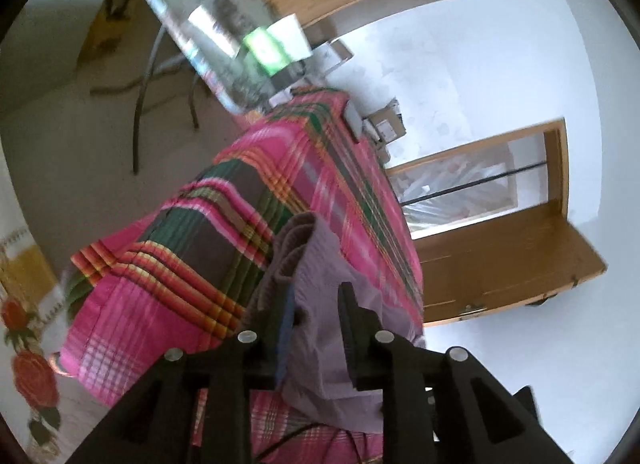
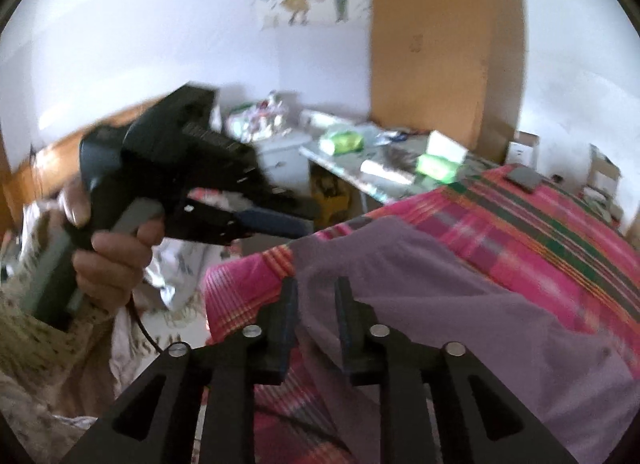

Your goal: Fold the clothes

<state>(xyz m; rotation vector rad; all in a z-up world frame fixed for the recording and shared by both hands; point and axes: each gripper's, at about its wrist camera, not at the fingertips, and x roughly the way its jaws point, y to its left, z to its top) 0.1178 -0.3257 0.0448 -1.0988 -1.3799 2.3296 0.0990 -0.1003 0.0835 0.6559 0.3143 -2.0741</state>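
Observation:
A purple garment (image 1: 328,296) lies on a pink plaid bedspread (image 1: 168,248). In the left wrist view my left gripper (image 1: 318,304) has its fingers around a bunched fold of the garment, with cloth filling the gap between them. In the right wrist view the garment (image 2: 460,304) spreads over the bedspread (image 2: 560,216), and my right gripper (image 2: 316,296) has its fingers around the garment's near edge with a narrow gap. My left gripper (image 2: 288,220), held in a hand, also shows there to the left, its tips at the garment's far corner.
A cluttered glass-top table (image 2: 380,160) with green packs stands beyond the bed. A wooden wardrobe (image 2: 440,44) is behind it. A small grey object (image 2: 524,176) lies on the bedspread's far side. A wooden door (image 1: 500,264) shows in the left wrist view.

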